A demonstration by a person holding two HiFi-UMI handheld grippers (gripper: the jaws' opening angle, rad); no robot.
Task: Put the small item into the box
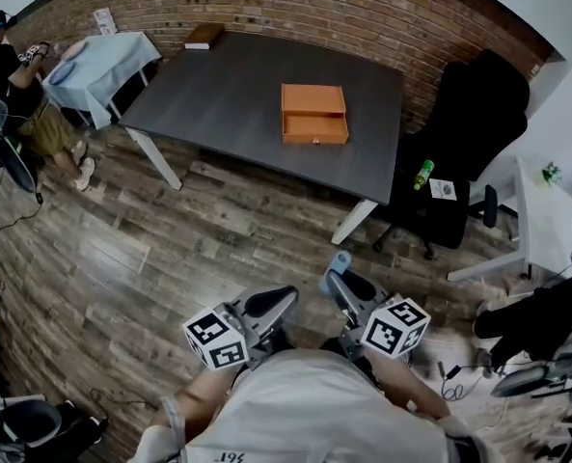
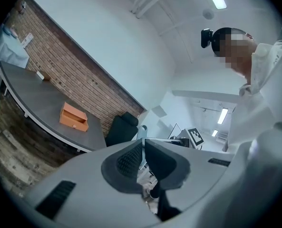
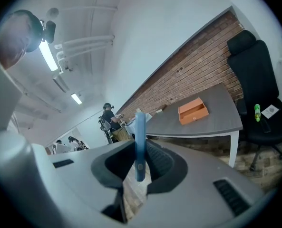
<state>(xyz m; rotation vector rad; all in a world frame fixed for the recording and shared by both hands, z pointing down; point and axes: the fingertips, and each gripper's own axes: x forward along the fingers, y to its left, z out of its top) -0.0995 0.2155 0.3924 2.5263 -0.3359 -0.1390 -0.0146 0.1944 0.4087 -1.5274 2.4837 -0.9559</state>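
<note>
An orange box (image 1: 314,114) with an open front drawer sits on the dark grey table (image 1: 228,95), far ahead of both grippers. It also shows in the left gripper view (image 2: 74,118) and the right gripper view (image 3: 193,110). My right gripper (image 1: 339,278) is shut on a small, thin light-blue item (image 3: 140,146), which sticks up past the jaw tips (image 1: 340,260). My left gripper (image 1: 284,299) is held beside it, low over the wood floor. Its jaws are shut with nothing between them (image 2: 144,144). Both grippers are well short of the table.
A black office chair (image 1: 469,133) with a green bottle (image 1: 422,174) on its seat stands right of the table. A white table (image 1: 546,210) is further right. At the far left are a cloth-covered table (image 1: 97,66) and a person (image 1: 15,85). A book (image 1: 204,37) lies at the table's back edge.
</note>
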